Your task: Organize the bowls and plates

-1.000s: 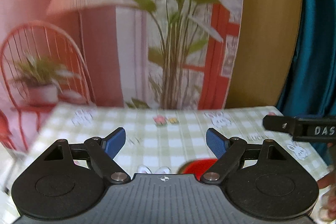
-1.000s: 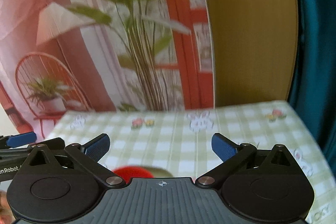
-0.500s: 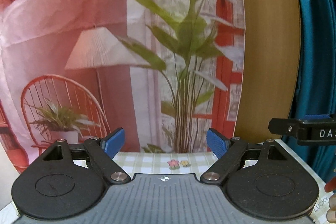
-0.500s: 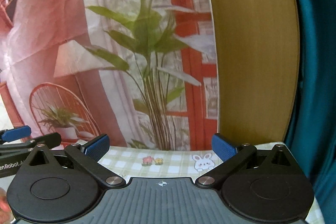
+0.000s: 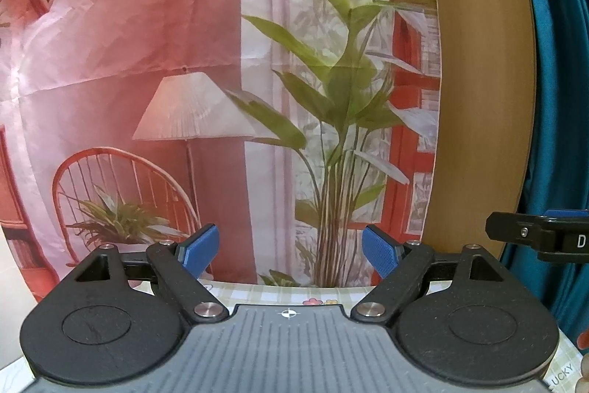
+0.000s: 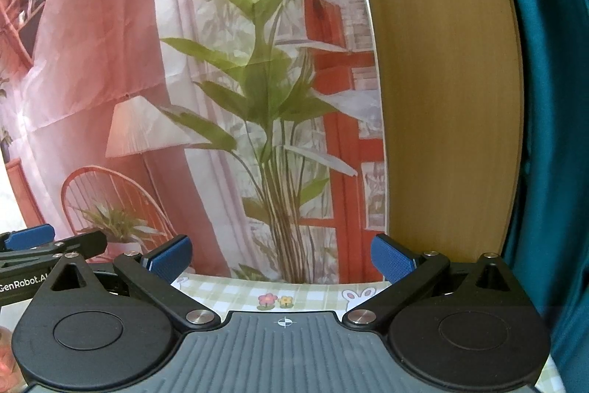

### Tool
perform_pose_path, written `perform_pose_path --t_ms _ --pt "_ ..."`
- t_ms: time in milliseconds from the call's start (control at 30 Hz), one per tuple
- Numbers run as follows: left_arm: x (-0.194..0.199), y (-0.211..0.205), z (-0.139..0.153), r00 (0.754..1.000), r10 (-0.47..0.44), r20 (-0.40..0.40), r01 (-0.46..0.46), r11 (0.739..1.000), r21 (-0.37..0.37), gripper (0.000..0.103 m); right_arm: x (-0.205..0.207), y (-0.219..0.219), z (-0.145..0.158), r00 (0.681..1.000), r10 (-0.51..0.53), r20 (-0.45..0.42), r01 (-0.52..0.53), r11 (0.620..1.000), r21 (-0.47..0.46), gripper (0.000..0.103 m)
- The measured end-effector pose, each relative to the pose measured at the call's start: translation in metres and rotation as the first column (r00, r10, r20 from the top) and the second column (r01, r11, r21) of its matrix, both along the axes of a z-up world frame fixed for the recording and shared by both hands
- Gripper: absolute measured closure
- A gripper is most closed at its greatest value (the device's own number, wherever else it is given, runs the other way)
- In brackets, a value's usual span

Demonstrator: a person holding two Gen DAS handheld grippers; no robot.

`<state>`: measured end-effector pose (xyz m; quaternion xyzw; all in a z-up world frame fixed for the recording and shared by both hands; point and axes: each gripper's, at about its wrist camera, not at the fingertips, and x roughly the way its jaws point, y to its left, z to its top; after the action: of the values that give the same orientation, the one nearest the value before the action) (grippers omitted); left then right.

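- Lifted and tipped up since a second ago: red dish at the counter's near edge gone from both views, printed backdrop (image 5: 184, 61) filling them instead.
- Left gripper (image 5: 291, 247) jaws wide apart, holding nothing.
- Right gripper (image 6: 281, 255) jaws likewise spread and empty.
- Checked counter (image 6: 313, 297) reduced to a far-edge strip; no plates or bowls visible now.
- Probably raised clear between steps.
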<state>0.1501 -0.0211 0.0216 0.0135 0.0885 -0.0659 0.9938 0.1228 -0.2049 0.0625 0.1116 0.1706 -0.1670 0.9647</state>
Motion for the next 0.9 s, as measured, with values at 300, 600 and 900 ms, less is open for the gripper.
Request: perform_pose_path --t_ms 300,600,900 --pt "-0.0029 -0.0003 0.0013 1.0 0.009 0.002 -0.009 1.0 0.005 0.017 -0.0007 -0.0015 -0.0003 1.0 0.002 0.002 -0.002 1.0 0.004 0.0" --pt "-0.0037 0.0005 0.0018 1.0 0.02 -0.006 -0.02 1.0 0.005 0.017 -0.0002 0.0014 0.0016 1.0 0.023 0.005 -0.023 1.0 0.014 0.0" --pt "-0.0034 0.0041 0.0002 0.999 0.032 -0.017 -0.032 0.999 0.003 0.017 0.0029 0.0052 0.0006 0.999 0.034 -0.002 -0.034 0.999 0.017 0.0"
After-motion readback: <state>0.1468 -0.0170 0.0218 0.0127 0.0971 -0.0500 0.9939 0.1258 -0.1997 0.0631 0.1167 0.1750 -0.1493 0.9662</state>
